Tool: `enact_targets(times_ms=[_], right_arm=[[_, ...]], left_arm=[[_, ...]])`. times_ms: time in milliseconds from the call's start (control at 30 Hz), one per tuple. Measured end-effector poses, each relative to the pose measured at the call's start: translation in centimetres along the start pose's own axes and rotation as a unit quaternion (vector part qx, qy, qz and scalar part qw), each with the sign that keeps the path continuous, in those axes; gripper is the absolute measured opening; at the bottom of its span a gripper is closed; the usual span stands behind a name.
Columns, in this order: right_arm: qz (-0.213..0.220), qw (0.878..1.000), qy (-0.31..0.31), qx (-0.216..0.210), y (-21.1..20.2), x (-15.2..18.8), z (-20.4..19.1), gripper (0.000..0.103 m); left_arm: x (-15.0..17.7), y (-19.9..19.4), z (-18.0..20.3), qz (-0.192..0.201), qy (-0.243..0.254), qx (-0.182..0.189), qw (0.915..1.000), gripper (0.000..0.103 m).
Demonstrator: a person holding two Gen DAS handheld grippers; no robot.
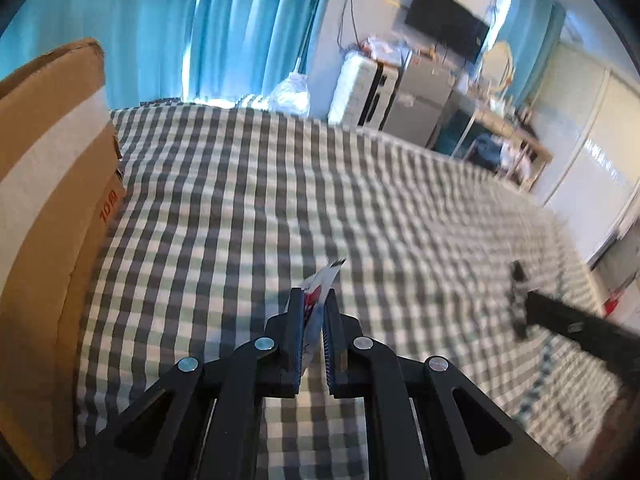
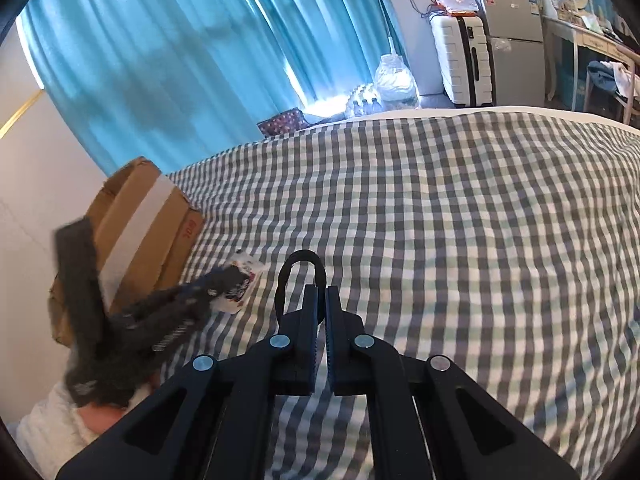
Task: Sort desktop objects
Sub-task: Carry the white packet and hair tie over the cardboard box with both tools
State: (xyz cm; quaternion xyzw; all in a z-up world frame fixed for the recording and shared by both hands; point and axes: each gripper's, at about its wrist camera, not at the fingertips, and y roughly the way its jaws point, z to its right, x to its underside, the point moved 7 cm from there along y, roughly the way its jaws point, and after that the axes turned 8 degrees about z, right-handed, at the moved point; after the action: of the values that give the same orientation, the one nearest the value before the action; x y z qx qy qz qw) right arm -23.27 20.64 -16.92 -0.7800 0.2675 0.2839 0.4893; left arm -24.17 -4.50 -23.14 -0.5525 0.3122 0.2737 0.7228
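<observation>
In the left wrist view my left gripper (image 1: 314, 294) is shut on a small white packet with red print (image 1: 320, 280), held above the checked bedspread (image 1: 240, 200). An open cardboard box (image 1: 52, 200) stands close on its left. My right gripper (image 1: 518, 300) shows blurred at the right edge. In the right wrist view my right gripper (image 2: 322, 290) is shut on a thin black loop (image 2: 301, 254) that sticks up past its fingertips. The left gripper (image 2: 236, 276) with the white packet (image 2: 246, 268) is blurred at the left, in front of the cardboard box (image 2: 148, 220).
The checked bedspread (image 2: 440, 220) stretches wide to the right and far side. Beyond it hang blue curtains (image 2: 180, 60), with a white suitcase (image 2: 460, 60), a grey fridge (image 2: 516, 40) and bottled water (image 2: 364, 106). A white fuzzy sleeve (image 2: 48, 432) shows at lower left.
</observation>
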Motion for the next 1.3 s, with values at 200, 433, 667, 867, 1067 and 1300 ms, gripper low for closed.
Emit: enact_targets(times_ms=[200, 433, 667, 867, 1067, 1300], right_arm=[[0.000, 1.000, 0.004, 0.002, -2.4, 1.1, 0.8, 0.003], [-0.002, 1.000, 0.013, 0.005, -2.5, 0.8, 1.0, 0.004], [0.020, 1.000, 0.001, 0.007, -5.6, 0.4, -1.4, 0.004], [0.047, 0.999, -0.024, 0.005, -9.4, -0.2, -5.2, 0.004], [0.076, 0.996, -0.050, -0.009, -12.6, -0.7, -9.8, 0.003], [0.100, 0.990, -0.091, -0.027, -14.7, -1.3, -15.7, 0.003]], left_arm=[[1.9, 3.5, -0.1, -0.044, 0.017, -0.021, 0.9987, 0.007], [0.3, -1.0, 0.7, -0.004, -0.002, 0.006, 1.0000, 0.004], [-1.8, -7.0, 2.4, 0.000, 0.000, 0.013, 0.9999, 0.004], [-3.5, -12.0, 3.2, 0.020, 0.010, 0.014, 0.9997, 0.004], [-4.5, -16.0, 3.2, 0.041, 0.013, 0.015, 0.9990, 0.004], [-5.8, -20.4, 1.3, 0.068, 0.011, 0.010, 0.9976, 0.004]])
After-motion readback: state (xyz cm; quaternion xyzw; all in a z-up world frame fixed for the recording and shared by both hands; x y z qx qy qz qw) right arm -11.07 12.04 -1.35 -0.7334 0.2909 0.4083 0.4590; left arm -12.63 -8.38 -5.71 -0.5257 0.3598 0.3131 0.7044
